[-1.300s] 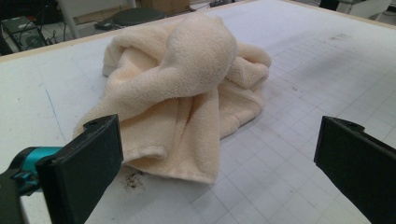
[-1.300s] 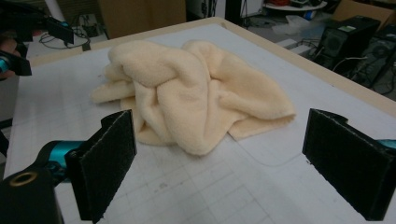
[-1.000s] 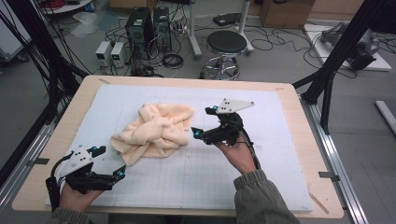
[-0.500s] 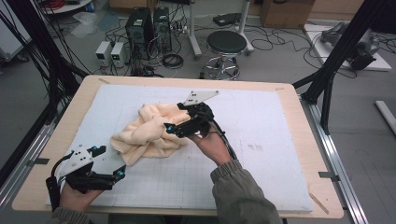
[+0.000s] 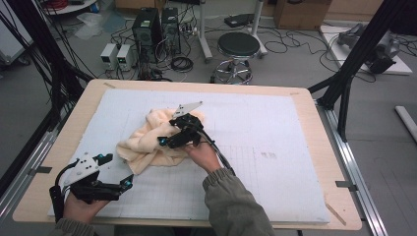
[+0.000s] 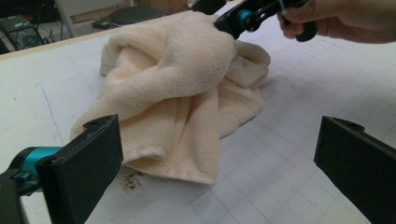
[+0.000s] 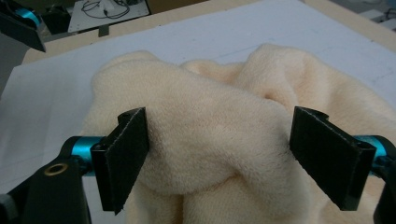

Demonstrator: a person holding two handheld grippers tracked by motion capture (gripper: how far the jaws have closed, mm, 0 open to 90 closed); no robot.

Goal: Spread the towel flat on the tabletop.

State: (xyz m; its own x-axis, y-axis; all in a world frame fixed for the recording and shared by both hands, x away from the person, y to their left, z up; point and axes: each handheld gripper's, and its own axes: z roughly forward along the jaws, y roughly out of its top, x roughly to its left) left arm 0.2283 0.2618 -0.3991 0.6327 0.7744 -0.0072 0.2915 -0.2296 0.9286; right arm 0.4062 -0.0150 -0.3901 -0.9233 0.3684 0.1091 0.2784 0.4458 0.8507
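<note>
A cream fleece towel (image 5: 145, 145) lies crumpled on the white gridded mat (image 5: 275, 132), left of centre. My right gripper (image 5: 164, 142) reaches into the heap from the right and sits over its top. In the right gripper view a thick fold of the towel (image 7: 210, 135) lies between the wide-apart jaws of the right gripper (image 7: 219, 151). These jaws have just been closing and do not squeeze the fold. My left gripper (image 5: 117, 169) rests open near the front left corner. The towel's near edge (image 6: 182, 154) lies just ahead of the left gripper (image 6: 219, 158).
The mat covers a wooden table (image 5: 314, 113). Black frame posts (image 5: 351, 64) stand at both sides. On the floor behind are a stool (image 5: 238, 46), computer cases (image 5: 155, 27) and cables. The mat's right half (image 5: 285, 162) is bare.
My right hand has swept left and down from beside the towel onto the top of the heap. The left hand has stayed where it was.
</note>
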